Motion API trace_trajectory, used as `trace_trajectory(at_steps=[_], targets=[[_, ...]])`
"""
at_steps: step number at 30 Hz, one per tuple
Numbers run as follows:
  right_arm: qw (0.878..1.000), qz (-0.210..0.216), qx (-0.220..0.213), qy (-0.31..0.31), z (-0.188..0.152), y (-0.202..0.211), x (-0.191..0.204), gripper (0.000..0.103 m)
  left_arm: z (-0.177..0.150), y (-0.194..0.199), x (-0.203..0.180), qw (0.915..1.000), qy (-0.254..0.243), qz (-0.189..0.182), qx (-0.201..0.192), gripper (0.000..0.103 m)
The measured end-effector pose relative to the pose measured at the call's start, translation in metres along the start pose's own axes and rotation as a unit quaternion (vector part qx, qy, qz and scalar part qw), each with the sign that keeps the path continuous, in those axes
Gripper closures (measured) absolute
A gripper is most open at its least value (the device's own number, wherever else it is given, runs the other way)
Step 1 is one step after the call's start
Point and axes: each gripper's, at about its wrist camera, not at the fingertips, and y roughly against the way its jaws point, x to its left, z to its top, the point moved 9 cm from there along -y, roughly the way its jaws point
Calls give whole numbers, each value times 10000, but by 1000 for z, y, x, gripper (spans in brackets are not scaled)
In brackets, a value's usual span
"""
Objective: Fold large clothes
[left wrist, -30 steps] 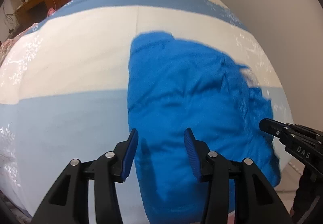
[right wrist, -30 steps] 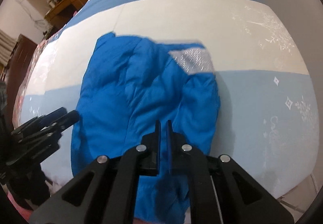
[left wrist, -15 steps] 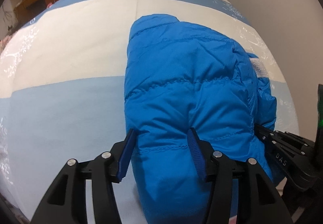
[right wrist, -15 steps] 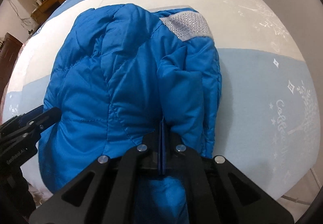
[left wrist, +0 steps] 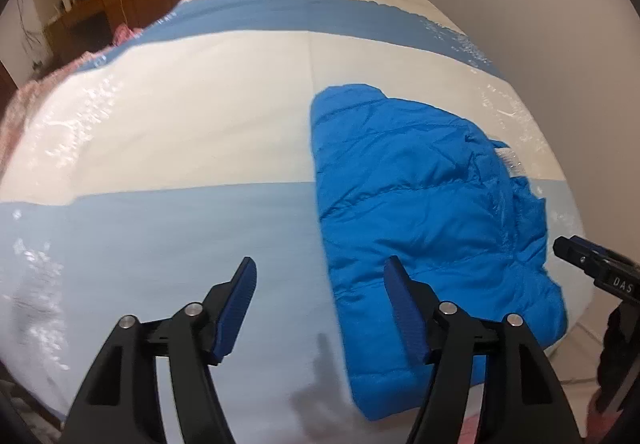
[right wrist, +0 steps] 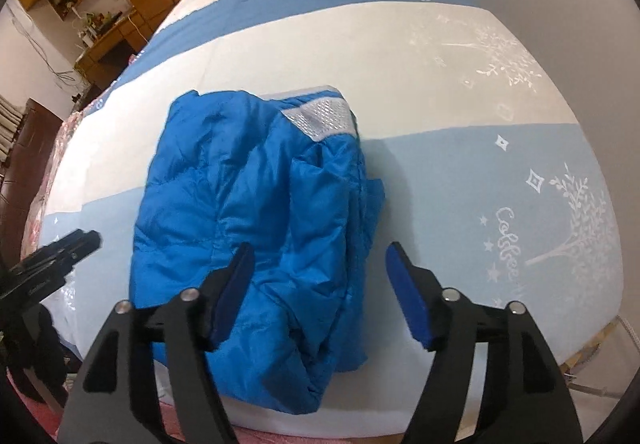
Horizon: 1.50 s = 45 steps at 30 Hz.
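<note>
Both my grippers, left (left wrist: 320, 304) and right (right wrist: 320, 292), hang jaws apart above the folded blue jacket (right wrist: 256, 228) near the bed's (right wrist: 460, 76) front edge.

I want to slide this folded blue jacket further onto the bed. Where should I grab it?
Take the blue jacket at its near edge, which overhangs the bed front, coming straight in from the front. There the layers stack thick and the open right gripper already faces them.
</note>
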Motion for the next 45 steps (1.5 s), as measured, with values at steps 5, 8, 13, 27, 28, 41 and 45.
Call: trace_trajectory(at_steps=[5, 8, 13, 27, 28, 41, 45], targets=[[9999, 32, 95, 140, -7, 4, 9, 27, -1, 7, -3, 10000, 19, 46, 2, 31], [9997, 20, 128, 228, -8, 5, 14, 22, -4, 8, -5, 10000, 76, 9, 36, 29], [9994, 125, 270, 174, -13, -1, 17, 19, -8, 4, -8, 9998, 136, -87, 112, 25], [9967, 549, 576, -143, -19, -24, 3, 18, -12, -26, -11, 9968, 388, -578, 399, 21], [9964, 577, 606, -166, -19, -27, 2, 18, -13, -29, -10, 9960, 438, -648, 428, 21], [9914, 584, 1147, -221, -39, -57, -1, 12, -33, -67, -27, 9897, 397, -1029, 916, 13], [9844, 807, 1438, -619, -49, -81, -9, 4, -37, -80, -40, 9855, 361, -1310, 1020, 10]])
